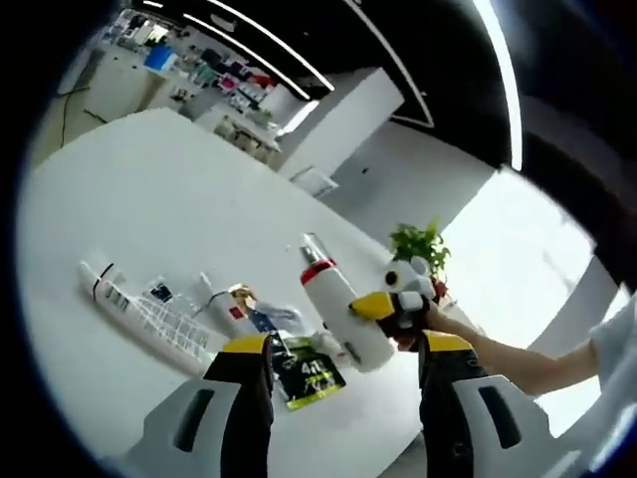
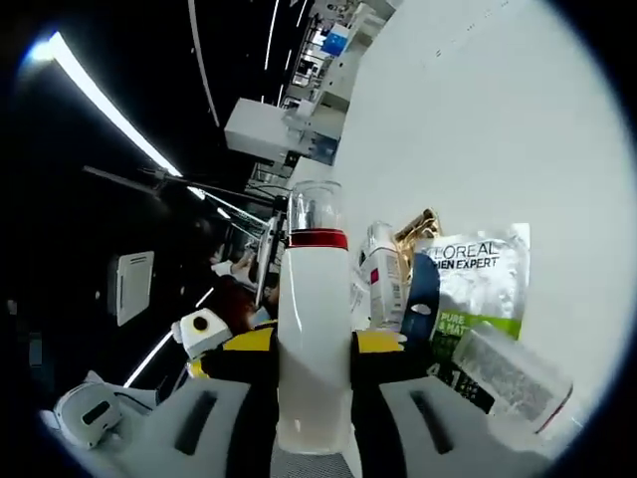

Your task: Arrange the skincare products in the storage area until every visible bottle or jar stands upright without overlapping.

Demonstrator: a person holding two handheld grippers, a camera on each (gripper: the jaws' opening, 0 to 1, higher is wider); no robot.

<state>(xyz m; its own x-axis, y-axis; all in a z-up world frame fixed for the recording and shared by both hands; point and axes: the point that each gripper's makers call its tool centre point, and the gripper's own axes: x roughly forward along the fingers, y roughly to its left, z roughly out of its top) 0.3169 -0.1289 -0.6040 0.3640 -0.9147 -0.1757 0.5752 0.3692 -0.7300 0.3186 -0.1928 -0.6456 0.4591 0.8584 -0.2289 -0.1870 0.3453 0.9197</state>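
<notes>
White bottle with a red band and clear cap (image 2: 314,329) clamped in the right gripper (image 2: 315,351) above the white table (image 1: 179,179).

In the left gripper view, going left to right: a long white tube with printed text (image 1: 139,309) lies flat on the table, then a small clutter of lying products with a gold-topped bottle (image 1: 242,296) and a dark green sachet (image 1: 307,370), then the lifted bottle, tilted, with the right gripper on its far side and a person's forearm (image 1: 518,358) behind. The left gripper (image 1: 344,349) hangs near the sachet, jaws spread apart and grasping nothing. In the right gripper view, a L'Oreal Men Expert sachet (image 2: 476,274) lies right of the bottle, a clear-capped tube (image 2: 513,373) nearer.
</notes>
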